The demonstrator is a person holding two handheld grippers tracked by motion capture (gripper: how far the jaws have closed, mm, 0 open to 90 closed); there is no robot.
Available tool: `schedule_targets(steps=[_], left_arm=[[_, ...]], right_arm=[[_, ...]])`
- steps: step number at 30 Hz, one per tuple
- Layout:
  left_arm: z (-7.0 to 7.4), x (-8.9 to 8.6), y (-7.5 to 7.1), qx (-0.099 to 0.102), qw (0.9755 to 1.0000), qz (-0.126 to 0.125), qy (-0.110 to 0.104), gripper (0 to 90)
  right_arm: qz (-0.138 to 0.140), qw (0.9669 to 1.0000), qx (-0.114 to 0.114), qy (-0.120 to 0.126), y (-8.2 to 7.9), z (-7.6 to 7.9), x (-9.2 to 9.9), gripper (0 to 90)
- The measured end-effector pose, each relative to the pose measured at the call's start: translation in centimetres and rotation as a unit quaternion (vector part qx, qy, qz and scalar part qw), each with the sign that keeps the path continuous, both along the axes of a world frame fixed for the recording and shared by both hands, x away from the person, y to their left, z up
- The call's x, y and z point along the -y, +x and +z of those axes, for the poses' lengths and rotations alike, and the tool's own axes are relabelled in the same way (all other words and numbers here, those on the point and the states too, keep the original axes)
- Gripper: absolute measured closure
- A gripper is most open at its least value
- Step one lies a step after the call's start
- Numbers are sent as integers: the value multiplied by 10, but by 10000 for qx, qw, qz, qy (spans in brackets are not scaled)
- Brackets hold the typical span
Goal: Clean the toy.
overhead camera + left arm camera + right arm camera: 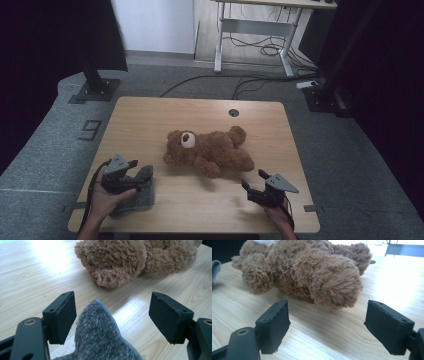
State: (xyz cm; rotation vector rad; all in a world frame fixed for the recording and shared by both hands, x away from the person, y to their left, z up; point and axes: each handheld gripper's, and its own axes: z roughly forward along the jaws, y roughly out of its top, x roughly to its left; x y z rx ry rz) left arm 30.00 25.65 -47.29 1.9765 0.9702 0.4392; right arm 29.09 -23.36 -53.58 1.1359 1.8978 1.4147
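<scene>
A brown teddy bear [210, 150] lies on its back in the middle of the wooden table [150, 112], head to the left. A grey fuzzy cloth [136, 196] lies at the front left. My left gripper [141, 168] hovers over that cloth with its jaws wide apart; in the left gripper view a peak of the cloth [97, 330] rises between the open jaws, touching neither pad, with the bear [117, 262] beyond. My right gripper [254, 180] is open at the front right, facing the bear's leg [332, 280] a short way ahead.
A round cable hole [233, 112] sits near the table's far edge. Beyond the table are a desk frame [255, 35], floor cables [250, 82] and black stand bases [95, 90] on grey carpet. Bare wood stretches between the two grippers.
</scene>
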Motion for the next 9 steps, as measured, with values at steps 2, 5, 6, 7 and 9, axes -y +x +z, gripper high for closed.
schedule_targets(steps=[2,5,6,7,9], left_arm=[[-1,-1,0,5,10000,9,-9,224],[-3,-1,0,3,10000,-15,-15,225],[-4,-1,0,-17,10000,-17,-38,225],[-5,-1,0,-36,10000,-30,-49,225],[-7,-2,-1,-60,10000,-31,-49,225]], right_arm=[[-3,10000,-17,-4,0,-1,-1,189],[63,10000,-37,-19,1,-2,-4,187],[90,9999,-43,-14,1,-2,-5,187],[105,9999,-45,-20,1,-3,-5,188],[120,9999,-30,-71,1,-4,-6,192]])
